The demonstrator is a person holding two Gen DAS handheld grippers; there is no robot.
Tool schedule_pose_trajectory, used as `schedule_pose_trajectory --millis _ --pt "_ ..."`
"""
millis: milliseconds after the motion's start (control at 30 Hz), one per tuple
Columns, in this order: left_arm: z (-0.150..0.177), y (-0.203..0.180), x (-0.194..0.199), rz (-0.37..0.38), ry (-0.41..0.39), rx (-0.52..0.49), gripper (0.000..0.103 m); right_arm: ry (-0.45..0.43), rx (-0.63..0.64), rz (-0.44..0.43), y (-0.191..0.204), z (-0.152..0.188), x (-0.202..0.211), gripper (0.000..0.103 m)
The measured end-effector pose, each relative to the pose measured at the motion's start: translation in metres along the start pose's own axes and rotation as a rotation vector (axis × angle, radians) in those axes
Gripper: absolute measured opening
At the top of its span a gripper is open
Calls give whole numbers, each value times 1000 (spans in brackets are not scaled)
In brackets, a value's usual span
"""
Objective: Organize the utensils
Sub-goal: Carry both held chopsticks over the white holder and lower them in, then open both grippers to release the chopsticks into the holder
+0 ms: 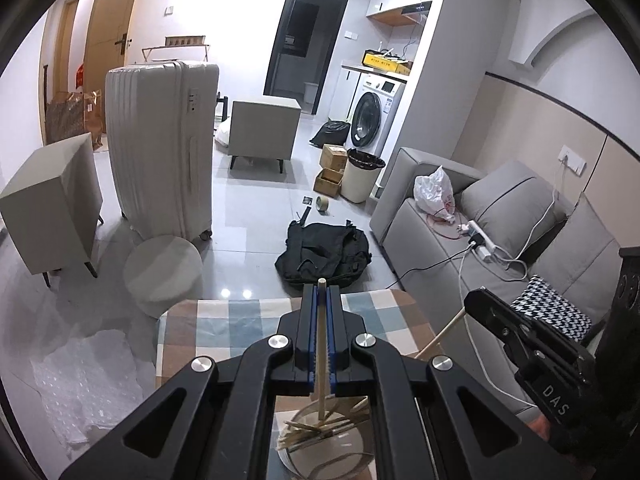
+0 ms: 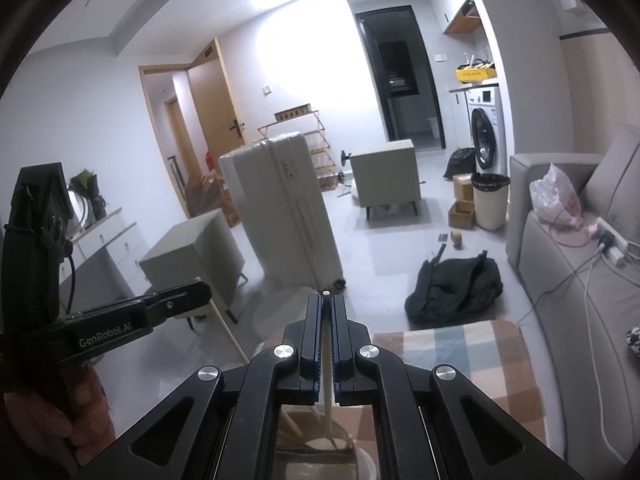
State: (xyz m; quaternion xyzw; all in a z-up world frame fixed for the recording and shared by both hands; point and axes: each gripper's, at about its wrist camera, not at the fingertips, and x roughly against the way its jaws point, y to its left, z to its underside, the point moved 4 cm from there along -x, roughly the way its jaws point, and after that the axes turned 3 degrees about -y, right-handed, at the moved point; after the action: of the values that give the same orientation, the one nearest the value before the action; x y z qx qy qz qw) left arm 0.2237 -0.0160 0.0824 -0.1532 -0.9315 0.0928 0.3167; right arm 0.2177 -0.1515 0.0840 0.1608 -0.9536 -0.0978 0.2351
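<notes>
My left gripper is shut on a pale wooden chopstick that stands upright between the blue pads. Its lower end reaches into a round clear container holding several wooden chopsticks. My right gripper is shut on another pale chopstick, also upright, its lower end over the container. Each gripper shows in the other's view: the right one holding its stick, the left one with its stick. Both hover above a checkered table.
A white suitcase, grey cabinets, a round stool and a black bag stand on the floor. A grey sofa with cables lies to the right. Bubble wrap lies at the left.
</notes>
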Motion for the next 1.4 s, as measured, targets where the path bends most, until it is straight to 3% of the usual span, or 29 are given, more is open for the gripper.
schedule_pose_trajectory --millis 433,667,800,867,933,1000,1100,1167,1233,1400 --pt "14 -1 -11 14 48 -1 0 75 -1 -4 -5 23 -14 3" --pt "38 -4 -17 33 135 -35 0 161 -5 -15 -6 52 -25 4" --pt "48 -2 -24 83 264 1 0 199 -31 -18 -11 65 -26 7" --pt "47 -1 -20 63 266 8 0 204 -52 -36 -14 68 -23 7" --pt "47 0 -14 38 258 9 2 197 -54 -23 -16 69 -16 13" --pt "46 3 -7 14 243 17 20 190 -51 9 -19 71 -6 25" --pt "45 5 7 -18 204 29 50 184 -65 33 -22 72 7 28" --pt "45 7 16 -37 174 33 58 177 -84 44 -26 73 16 36" --pt "45 7 26 -55 159 32 60 165 -95 45 -25 71 25 37" --pt "46 2 42 -90 124 17 68 119 -75 44 -15 67 49 53"
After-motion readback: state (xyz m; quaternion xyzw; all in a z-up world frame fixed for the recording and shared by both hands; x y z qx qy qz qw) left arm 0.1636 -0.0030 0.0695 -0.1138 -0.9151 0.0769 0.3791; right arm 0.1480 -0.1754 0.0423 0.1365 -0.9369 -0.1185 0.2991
